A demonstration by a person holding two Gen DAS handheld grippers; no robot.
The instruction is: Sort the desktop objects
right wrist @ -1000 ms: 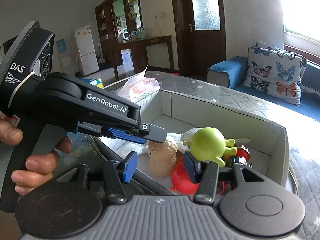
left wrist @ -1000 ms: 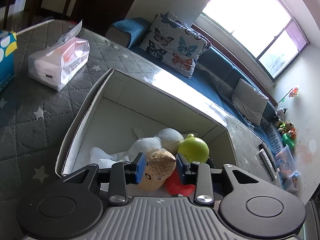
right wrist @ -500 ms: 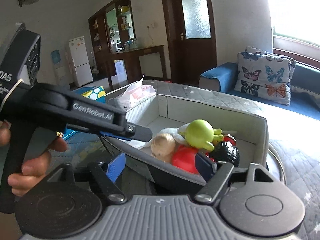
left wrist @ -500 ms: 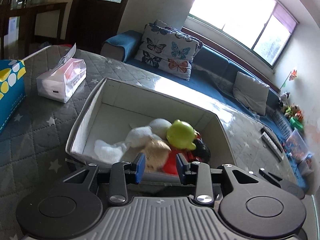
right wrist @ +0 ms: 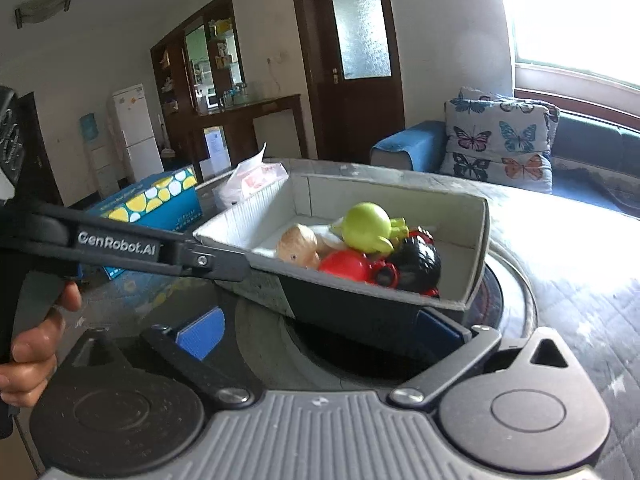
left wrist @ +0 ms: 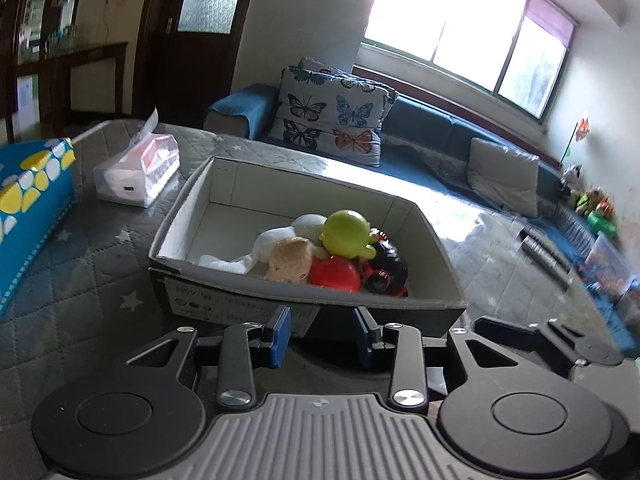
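An open grey cardboard box [left wrist: 240,184] [right wrist: 476,240] stands on the quilted table. In it lie a tan plush toy [left wrist: 290,262] [right wrist: 298,244], a green round toy [left wrist: 346,232] [right wrist: 368,226], a red toy [left wrist: 334,274] [right wrist: 344,266], a black toy [left wrist: 388,266] [right wrist: 416,264] and a white plush [left wrist: 272,242]. My left gripper [left wrist: 322,334] is open and empty, just in front of the box's near wall. My right gripper [right wrist: 324,328] is wide open and empty, at the box's near corner. The left gripper's arm [right wrist: 120,240] shows in the right wrist view.
A pack of tissues [left wrist: 138,170] [right wrist: 252,178] lies behind the box on the left. A blue box with yellow and white dots [left wrist: 28,204] [right wrist: 152,202] stands further left. A blue sofa with a butterfly cushion [left wrist: 332,114] lies beyond the table.
My left gripper has let go of the tan plush toy inside the box and drawn back out. My right gripper has opened wider and pulled back too.
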